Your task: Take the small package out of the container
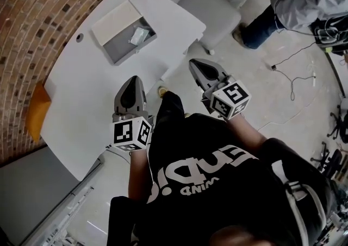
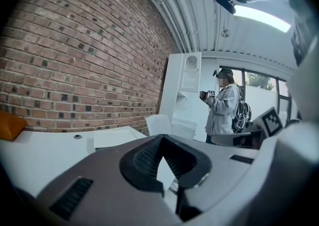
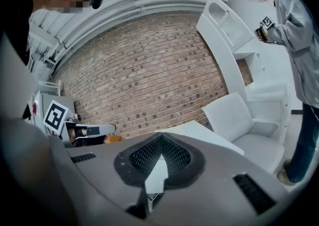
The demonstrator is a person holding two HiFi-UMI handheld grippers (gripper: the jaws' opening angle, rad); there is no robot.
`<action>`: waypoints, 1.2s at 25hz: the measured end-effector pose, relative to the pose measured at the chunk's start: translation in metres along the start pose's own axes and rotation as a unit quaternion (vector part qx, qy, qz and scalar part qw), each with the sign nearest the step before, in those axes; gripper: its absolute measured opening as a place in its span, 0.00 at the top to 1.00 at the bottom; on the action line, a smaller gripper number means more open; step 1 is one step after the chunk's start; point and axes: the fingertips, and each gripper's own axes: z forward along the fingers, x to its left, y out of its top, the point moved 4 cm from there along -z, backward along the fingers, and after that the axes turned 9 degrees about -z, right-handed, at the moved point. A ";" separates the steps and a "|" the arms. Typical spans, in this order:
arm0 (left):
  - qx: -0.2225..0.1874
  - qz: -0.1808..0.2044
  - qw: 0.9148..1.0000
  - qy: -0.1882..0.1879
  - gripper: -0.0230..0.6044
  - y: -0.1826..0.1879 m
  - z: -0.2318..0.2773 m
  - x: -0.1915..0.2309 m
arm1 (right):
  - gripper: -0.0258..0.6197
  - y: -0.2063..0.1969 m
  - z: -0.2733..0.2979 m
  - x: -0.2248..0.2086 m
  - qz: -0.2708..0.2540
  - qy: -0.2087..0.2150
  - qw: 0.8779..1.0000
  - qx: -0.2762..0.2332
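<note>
brick wall runs behind a white worktop (image 1: 81,93). an open container (image 1: 120,49) sits toward the far side of the worktop, with its pale lid lying open beside it. the small package (image 1: 139,35) lies inside the container, untouched. the left hand-held gripper (image 1: 132,83) is over the near part of the worktop, jaws closed together with nothing between them. the right hand-held gripper (image 1: 196,65) is past the worktop's edge, over the floor, jaws likewise closed and empty. both are well apart from the container. judgement: task not started; approach, jaw opening, grasp and lift-out all remain.
</note>
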 end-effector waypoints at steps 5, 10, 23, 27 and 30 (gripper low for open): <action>0.002 -0.003 1.000 0.004 0.95 0.012 0.028 0.018 | 0.96 0.003 0.031 -0.014 -0.001 0.010 1.000 0.010; 0.010 -0.002 1.000 -0.003 0.95 0.025 0.053 0.036 | 0.96 0.015 0.065 -0.027 -0.001 0.007 1.000 0.016; 0.020 0.012 0.999 -0.038 0.95 0.055 0.103 0.071 | 0.96 0.041 0.118 -0.042 -0.006 -0.021 1.000 0.011; 0.018 0.011 0.999 -0.043 0.95 0.062 0.115 0.077 | 0.96 0.043 0.127 -0.048 -0.016 -0.026 0.999 0.017; 0.020 0.009 0.999 -0.045 0.95 0.066 0.121 0.080 | 0.96 0.045 0.134 -0.050 -0.011 -0.027 0.999 0.020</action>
